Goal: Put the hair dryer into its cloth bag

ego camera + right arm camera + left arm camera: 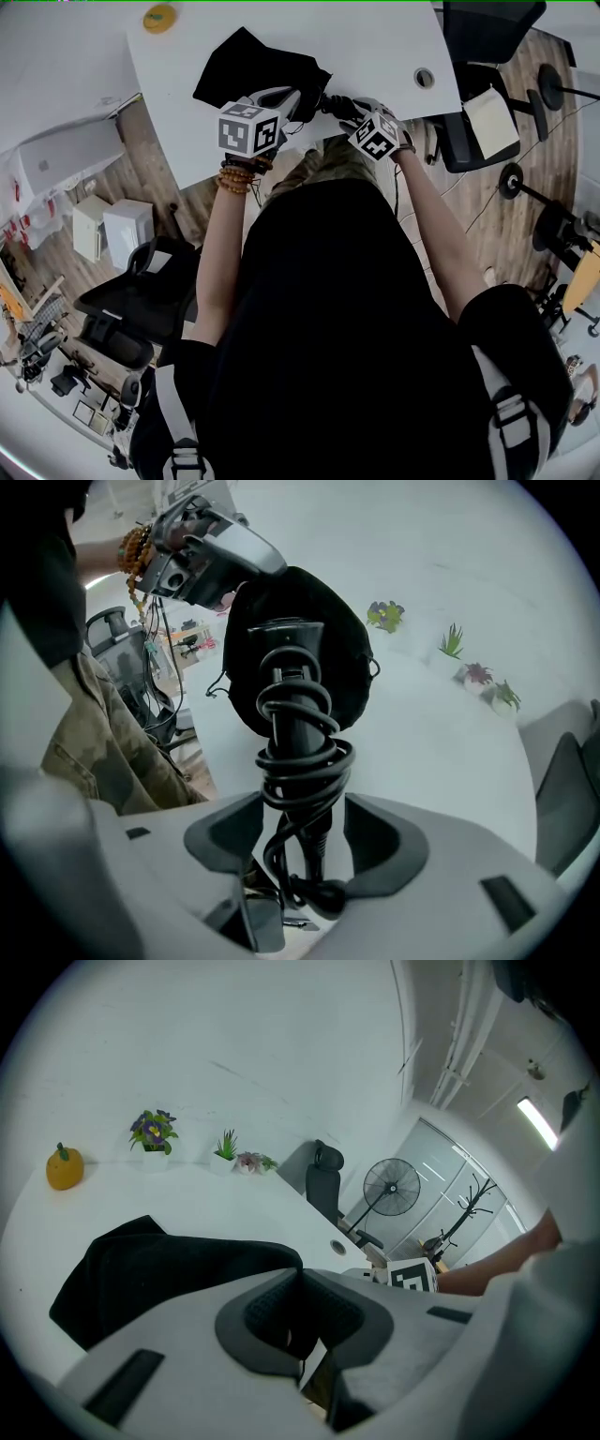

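The left tool [300, 1274] pinches the soft, limp cloth bag [159, 1269] by its edge. The right tool [302, 804] clamps the stiff hair dryer [292, 696] at its cord-wrapped handle, probably the safest hold.

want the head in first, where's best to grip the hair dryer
Take the hair dryer low on its handle, over the coiled cord, from the butt end, as the right gripper does; the head then points at the cloth bag.

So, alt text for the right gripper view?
The right gripper clamps a black hair dryer, cord wound round its handle, head at a black cloth bag that the left gripper holds, over a white table.
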### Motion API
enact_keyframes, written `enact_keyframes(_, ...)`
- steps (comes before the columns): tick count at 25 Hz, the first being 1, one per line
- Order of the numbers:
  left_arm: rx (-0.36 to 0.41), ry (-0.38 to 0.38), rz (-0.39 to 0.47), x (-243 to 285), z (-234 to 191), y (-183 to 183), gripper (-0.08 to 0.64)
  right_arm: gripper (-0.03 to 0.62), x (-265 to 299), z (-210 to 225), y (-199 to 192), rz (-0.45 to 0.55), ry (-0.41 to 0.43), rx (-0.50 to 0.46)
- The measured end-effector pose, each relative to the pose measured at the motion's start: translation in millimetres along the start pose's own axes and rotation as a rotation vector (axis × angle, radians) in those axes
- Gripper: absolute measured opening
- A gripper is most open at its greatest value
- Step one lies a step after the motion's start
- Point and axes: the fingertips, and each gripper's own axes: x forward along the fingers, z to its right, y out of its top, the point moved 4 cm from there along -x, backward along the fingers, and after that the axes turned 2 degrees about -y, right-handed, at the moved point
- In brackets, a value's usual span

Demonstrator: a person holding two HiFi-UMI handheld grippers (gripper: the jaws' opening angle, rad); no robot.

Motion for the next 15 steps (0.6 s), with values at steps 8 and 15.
enact_keyframes(8,-0.003,-0.006,-0.015,-2.0,-1.3,-3.9,0.038,0.186,-4.6,-3.7,25.1,0.03,0.008,-0.015)
enact_keyframes(15,-0.002,-0.009,-0.015,-0.3,2.6,-5.7,0.038,0.179,-1.4,-9.0,56.2,0.043,0.012,-0.047)
